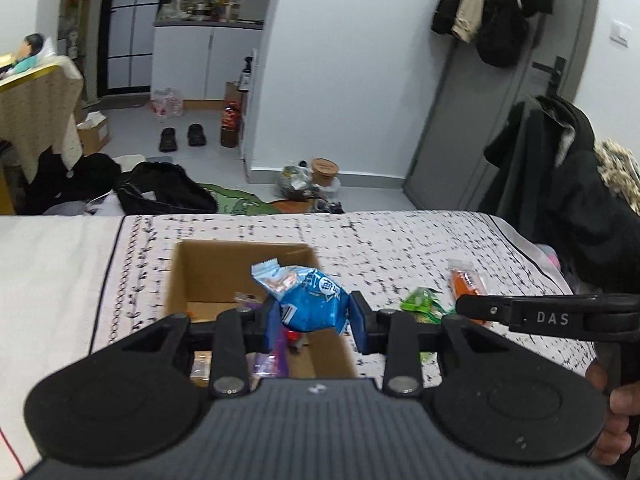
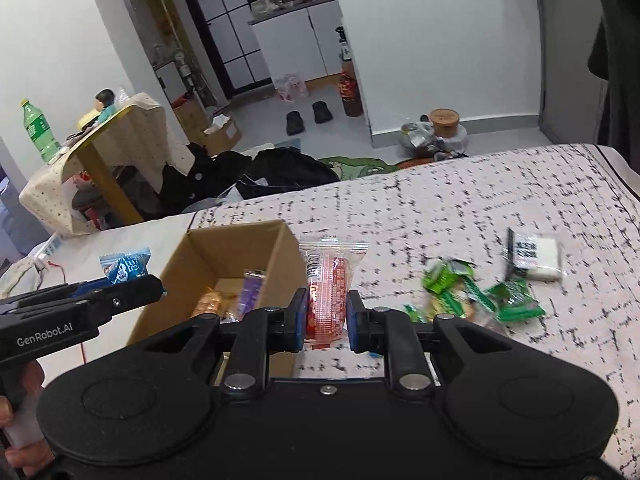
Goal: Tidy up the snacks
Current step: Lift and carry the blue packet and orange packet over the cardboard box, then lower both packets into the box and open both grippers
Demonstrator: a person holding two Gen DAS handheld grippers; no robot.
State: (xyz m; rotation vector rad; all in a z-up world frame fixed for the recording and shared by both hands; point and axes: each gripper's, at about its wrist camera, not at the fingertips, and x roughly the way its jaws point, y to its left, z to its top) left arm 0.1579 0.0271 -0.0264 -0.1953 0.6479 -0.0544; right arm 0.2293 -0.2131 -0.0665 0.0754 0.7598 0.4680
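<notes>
My left gripper point(image 1: 316, 320) pinches one blue snack packet point(image 1: 310, 300) above the cardboard box point(image 1: 200, 272) — jaws closed on it. My right gripper point(image 2: 326, 320) clamps one red packet point(image 2: 328, 296) beside the box; several green packets point(image 2: 460, 284) — count unclear — and one white packet point(image 2: 538, 256) lie on the bedspread point(image 2: 440, 208).

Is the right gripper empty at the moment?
No, the right gripper is shut on a red snack packet, held upright just beside the cardboard box.
</notes>
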